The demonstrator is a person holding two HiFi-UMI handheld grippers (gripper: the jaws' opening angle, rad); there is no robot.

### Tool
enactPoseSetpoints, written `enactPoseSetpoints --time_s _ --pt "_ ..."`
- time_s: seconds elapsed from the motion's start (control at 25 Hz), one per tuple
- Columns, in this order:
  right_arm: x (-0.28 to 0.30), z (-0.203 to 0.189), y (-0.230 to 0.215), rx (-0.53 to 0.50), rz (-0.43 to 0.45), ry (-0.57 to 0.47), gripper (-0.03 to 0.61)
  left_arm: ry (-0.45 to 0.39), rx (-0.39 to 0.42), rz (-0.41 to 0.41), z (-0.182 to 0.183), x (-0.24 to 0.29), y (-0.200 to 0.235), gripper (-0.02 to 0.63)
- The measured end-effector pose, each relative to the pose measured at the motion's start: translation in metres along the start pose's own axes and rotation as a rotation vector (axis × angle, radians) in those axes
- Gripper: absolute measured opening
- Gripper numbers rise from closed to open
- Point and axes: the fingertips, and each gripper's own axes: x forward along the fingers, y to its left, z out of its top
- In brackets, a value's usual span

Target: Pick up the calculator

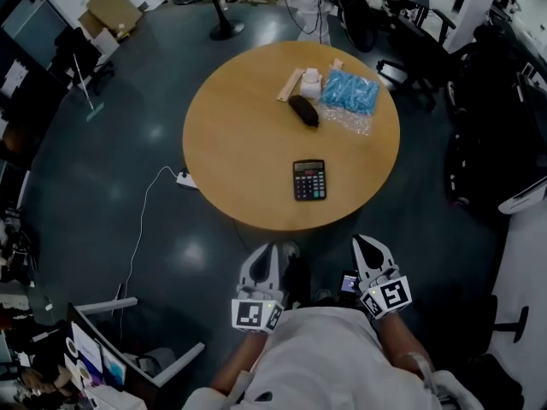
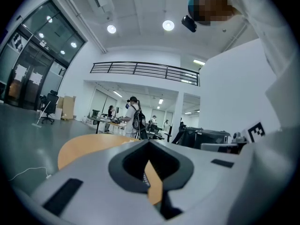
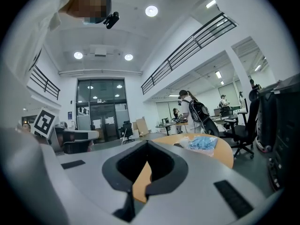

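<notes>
The black calculator (image 1: 309, 180) lies flat on the round wooden table (image 1: 239, 152), near the table's front edge and a little right of centre. Both grippers are held low in front of the person, off the table and short of its edge. My left gripper (image 1: 272, 248) has its jaws together with nothing between them. My right gripper (image 1: 360, 239) is shut and empty too. In the left gripper view the closed jaw tips (image 2: 149, 143) point over the tabletop (image 2: 89, 146). The right gripper view shows its closed tips (image 3: 147, 142) aimed at the table's right side; the calculator is hidden there.
At the table's far side lie a black pouch (image 1: 303, 110), a blue packet (image 1: 349, 90) on clear plastic, and a small white item (image 1: 312, 82). A power strip (image 1: 186, 179) with a white cable lies on the floor at the left. Dark office chairs (image 1: 479, 135) stand at the right.
</notes>
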Motion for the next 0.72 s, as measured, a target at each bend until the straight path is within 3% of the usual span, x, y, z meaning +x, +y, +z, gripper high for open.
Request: enactPoseSetpoints --time_s 0.12,0.4,0.56,0.72 --pt "0.042 0.008 -0.014 -0.007 0.001 -0.009 0.014 -0.007 0.045 -0.049 0.010 0.043 0.018 0.006" --pt "0.121 0.019 -0.045 -0.026 0.015 0.016 0.014 -0.013 0.012 -0.141 0.034 0.120 0.051 0.006" --pt "0.157 0.007 -0.069 -0.026 0.015 0.074 0.014 0.002 -0.011 -0.145 0.035 0.144 0.064 0.006" --pt "0.192 -0.011 -0.085 -0.050 0.073 0.146 0.014 0.007 -0.008 -0.111 0.033 0.163 0.075 0.006"
